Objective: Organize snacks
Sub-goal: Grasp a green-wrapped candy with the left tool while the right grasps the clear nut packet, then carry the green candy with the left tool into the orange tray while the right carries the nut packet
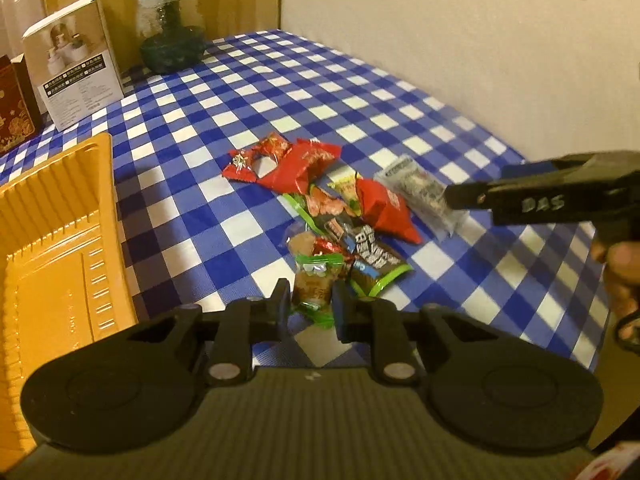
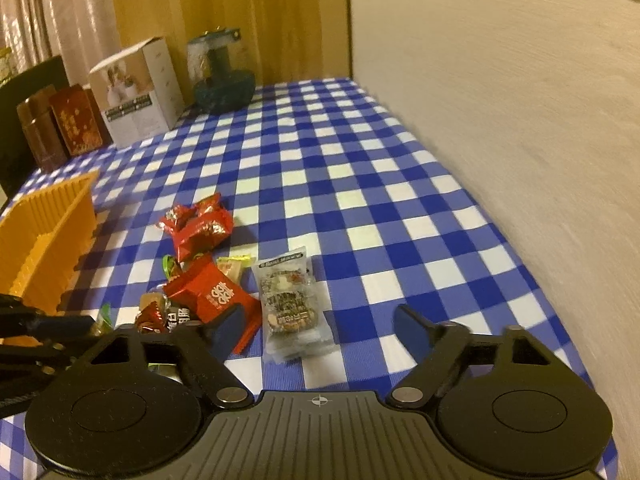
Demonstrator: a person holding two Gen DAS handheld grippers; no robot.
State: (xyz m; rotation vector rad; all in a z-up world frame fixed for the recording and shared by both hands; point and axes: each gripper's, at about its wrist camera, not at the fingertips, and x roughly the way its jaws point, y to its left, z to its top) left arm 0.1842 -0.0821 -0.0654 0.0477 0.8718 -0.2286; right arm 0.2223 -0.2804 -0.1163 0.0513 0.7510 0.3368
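A pile of snack packets lies on the blue checked tablecloth (image 1: pixel 248 92). My left gripper (image 1: pixel 311 303) is shut on a green-and-brown packet (image 1: pixel 314 284) at the near end of the pile. Red packets (image 1: pixel 288 164) lie farther back. My right gripper (image 2: pixel 320 330) is open and low over the cloth, with a clear packet of nut cake (image 2: pixel 290 308) lying between its fingers, untouched. A red packet (image 2: pixel 212 296) sits just beside its left finger (image 2: pixel 226 330). In the left wrist view the right gripper (image 1: pixel 450 198) comes in from the right, at the clear packet (image 1: pixel 420 190).
An orange ribbed tray (image 1: pixel 80 208) (image 2: pixel 52 232) stands left of the pile. At the back are a white box (image 2: pixel 136 92), a dark glass jar (image 2: pixel 222 76) and dark red boxes (image 2: pixel 76 120). A pale wall (image 2: pixel 500 120) runs along the table's right side.
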